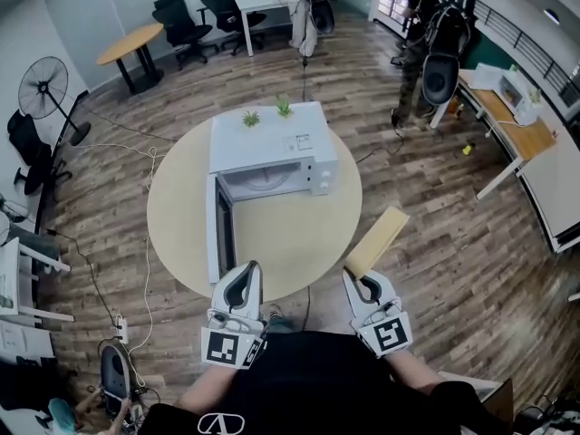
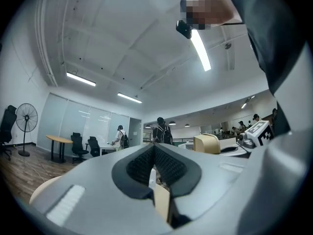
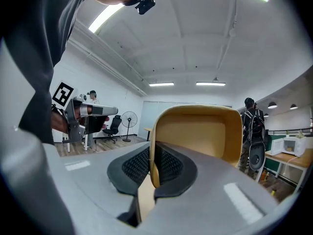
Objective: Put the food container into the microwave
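Observation:
A white microwave (image 1: pixel 272 148) stands on a round beige table (image 1: pixel 299 234), with its door (image 1: pixel 220 229) swung open toward me on the left and the cavity showing. A tan food container (image 1: pixel 379 238) is held tilted off the table's right front edge. My right gripper (image 1: pixel 352 277) is shut on its rim. In the right gripper view the container (image 3: pixel 195 131) rises above the jaws of the right gripper (image 3: pixel 152 153), its wall pinched between them. My left gripper (image 1: pixel 252 268) hovers at the table's front edge, jaws together and empty; the left gripper (image 2: pixel 153 153) shows the same in its own view.
Two small green plants (image 1: pixel 267 112) sit on the microwave's top. Cables (image 1: pixel 149 243) trail across the wood floor to the left. A standing fan (image 1: pixel 45 89), office chairs (image 1: pixel 181 21) and a side table (image 1: pixel 131 43) lie beyond. Two people (image 1: pixel 435 34) stand at the back right beside a desk (image 1: pixel 512 120).

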The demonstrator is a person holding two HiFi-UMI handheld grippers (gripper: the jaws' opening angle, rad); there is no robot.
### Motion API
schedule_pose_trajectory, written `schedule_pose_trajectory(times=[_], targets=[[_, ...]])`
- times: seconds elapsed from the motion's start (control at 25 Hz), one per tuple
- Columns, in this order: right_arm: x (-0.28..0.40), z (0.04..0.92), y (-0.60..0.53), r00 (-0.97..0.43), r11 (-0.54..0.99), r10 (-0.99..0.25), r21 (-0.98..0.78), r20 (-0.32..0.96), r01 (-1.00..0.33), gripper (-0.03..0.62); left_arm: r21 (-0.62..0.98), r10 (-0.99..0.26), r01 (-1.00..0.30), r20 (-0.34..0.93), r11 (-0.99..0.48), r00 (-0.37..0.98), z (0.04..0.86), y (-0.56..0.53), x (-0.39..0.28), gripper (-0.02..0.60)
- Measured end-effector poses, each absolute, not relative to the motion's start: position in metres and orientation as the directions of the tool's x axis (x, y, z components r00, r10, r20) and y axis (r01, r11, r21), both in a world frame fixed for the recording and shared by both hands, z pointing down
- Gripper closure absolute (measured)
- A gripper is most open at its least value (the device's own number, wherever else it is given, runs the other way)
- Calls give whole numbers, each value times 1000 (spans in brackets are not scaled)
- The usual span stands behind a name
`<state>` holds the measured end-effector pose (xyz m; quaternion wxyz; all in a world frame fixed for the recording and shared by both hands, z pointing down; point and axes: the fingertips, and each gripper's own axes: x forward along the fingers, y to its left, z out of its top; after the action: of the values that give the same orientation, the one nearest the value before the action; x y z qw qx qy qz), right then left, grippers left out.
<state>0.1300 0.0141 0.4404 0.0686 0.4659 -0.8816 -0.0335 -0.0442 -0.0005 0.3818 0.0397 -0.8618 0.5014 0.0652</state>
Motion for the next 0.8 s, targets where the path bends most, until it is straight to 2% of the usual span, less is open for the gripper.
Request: schedule_pose_trajectory(times=[0.24,0.44,0.6,0.8], targets=[[83,435,-54,-551,561,-828,166,103,-811,583,20,-847,-855,-151,-519,510,385,-71,-85,581],[53,433,-97,-537,553,-833,187,131,-812,583,13,-827,-829,-87,-559,556,402,-110,-98,581],[44,437,-126,-534,552,-834,211,141,-807,582,7,-826,-832,-125,-555,550,402,-144,-102,581],[48,439,-147,-566,584,-812,192,144,-789,583,-11,-848,-852,-89,-524,523,410,-158,-93,581]])
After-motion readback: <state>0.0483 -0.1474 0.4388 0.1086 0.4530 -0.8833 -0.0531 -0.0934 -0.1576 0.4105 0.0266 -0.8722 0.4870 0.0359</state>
